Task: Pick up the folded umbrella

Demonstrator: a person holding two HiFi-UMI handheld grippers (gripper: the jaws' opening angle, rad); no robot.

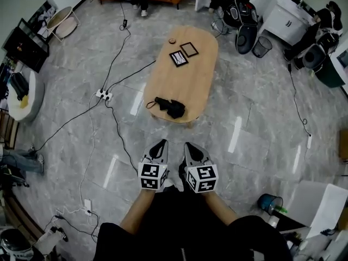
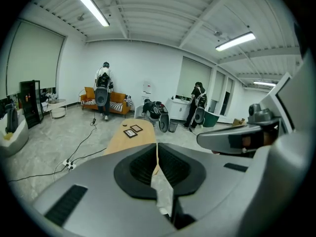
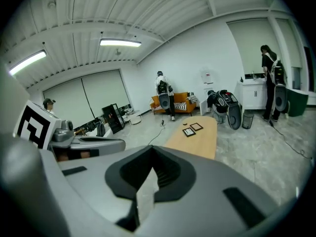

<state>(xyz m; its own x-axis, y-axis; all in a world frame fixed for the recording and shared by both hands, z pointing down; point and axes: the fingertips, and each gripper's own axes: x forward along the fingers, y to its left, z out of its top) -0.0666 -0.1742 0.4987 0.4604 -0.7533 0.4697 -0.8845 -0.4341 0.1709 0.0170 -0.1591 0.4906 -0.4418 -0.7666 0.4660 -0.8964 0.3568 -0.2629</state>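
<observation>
One folded umbrella (image 1: 169, 107), two black frames (image 1: 178, 58) (image 1: 189, 49), one oval wooden table (image 1: 193, 86), two tongs (image 1: 162, 143) (image 1: 188, 144).

Folded umbrella (image 1: 169, 107) lies on the table (image 1: 198, 86) at its near end, toward the left edge. On the far half, near frame (image 1: 178, 58) sits just left of far frame (image 1: 189, 49); small round object (image 1: 172, 41) lies beyond them by the left edge. Power strip (image 1: 103, 95) lies on the floor left of the table. Left tongs (image 1: 162, 143) and right tongs (image 1: 187, 144) are side by side, short of the near end.
</observation>
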